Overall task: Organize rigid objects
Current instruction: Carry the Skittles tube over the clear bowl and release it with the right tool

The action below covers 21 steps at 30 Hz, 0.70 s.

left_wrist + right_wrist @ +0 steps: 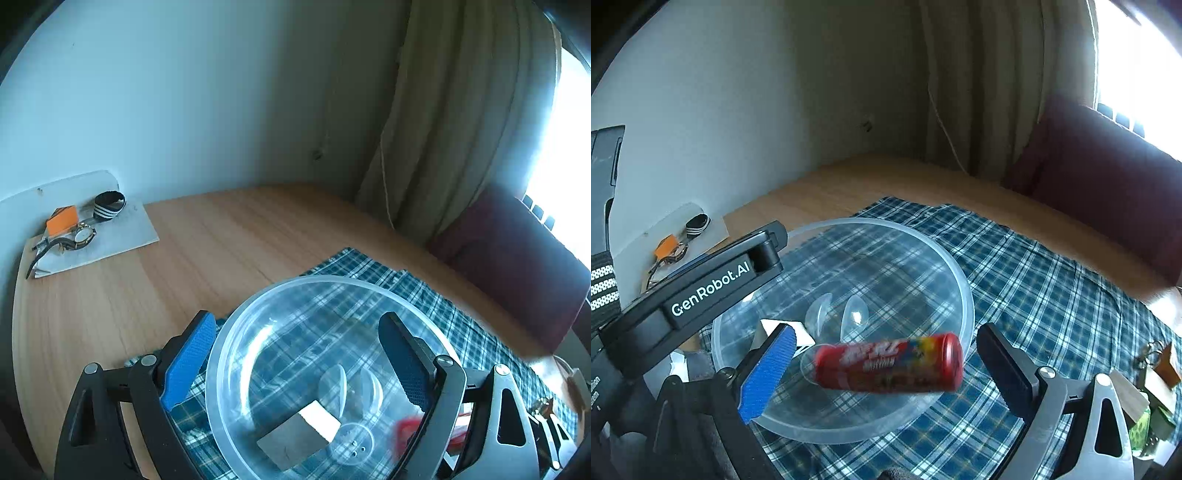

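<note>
From the left wrist, the left gripper (299, 363) stands spread wide, its fingers straddling the near rim of the clear bowl (236, 332) on the plaid cloth (454, 317). From the right wrist, the right gripper (882, 365) gapes wide with nothing between its fingers, and the red can (890, 365) lies sideways, blurred, at the bowl's near edge between them.

A beige curtain (454, 122) is hanging in the corner, with a dark red cushion (517, 266) sitting just beside it by the bright window (1137, 66). A blue plaid cloth (1034, 266) is lying spread over the wooden table (122, 306), and a pale wall (166, 92) is standing behind.
</note>
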Motion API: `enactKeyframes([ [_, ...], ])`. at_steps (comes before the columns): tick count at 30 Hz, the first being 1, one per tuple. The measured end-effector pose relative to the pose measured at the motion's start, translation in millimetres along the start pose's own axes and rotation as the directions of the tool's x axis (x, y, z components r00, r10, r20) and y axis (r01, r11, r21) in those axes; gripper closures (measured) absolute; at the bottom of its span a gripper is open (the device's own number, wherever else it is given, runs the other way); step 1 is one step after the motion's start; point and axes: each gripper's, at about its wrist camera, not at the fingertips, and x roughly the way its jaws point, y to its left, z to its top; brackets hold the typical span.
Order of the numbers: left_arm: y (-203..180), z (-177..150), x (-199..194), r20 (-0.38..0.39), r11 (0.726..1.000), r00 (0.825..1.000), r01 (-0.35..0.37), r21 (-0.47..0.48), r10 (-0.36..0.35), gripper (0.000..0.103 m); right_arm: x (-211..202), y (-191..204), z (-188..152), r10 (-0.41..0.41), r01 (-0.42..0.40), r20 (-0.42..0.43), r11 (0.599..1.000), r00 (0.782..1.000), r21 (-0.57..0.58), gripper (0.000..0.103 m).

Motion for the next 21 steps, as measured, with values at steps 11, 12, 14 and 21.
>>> enactKeyframes([
  [11, -3, -3, 2, -0.010, 1.000, 1.000, 0.002, 0.011, -0.002, 0.011, -7, -15, -9, -0.038, 0.039, -0.014, 0.996, 0.999, 0.083, 0.002],
  [12, -4, -3, 2, -0.013, 1.000, 1.000, 0.002, 0.014, -0.002, 0.011, -8, -16, -10, -0.040, 0.041, -0.015, 0.995, 0.999, 0.090, 0.002],
  [14, -6, -5, 3, -0.019, 1.000, 1.000, 0.002, 0.020, -0.001, 0.011, -11, -21, -11, -0.046, 0.047, -0.017, 0.992, 0.999, 0.113, 0.002],
  [21, -10, -6, 4, -0.027, 0.999, 1.000, 0.006, 0.035, -0.005, 0.011, -15, -32, -20, -0.071, 0.075, -0.031, 0.982, 0.997, 0.172, 0.001],
])
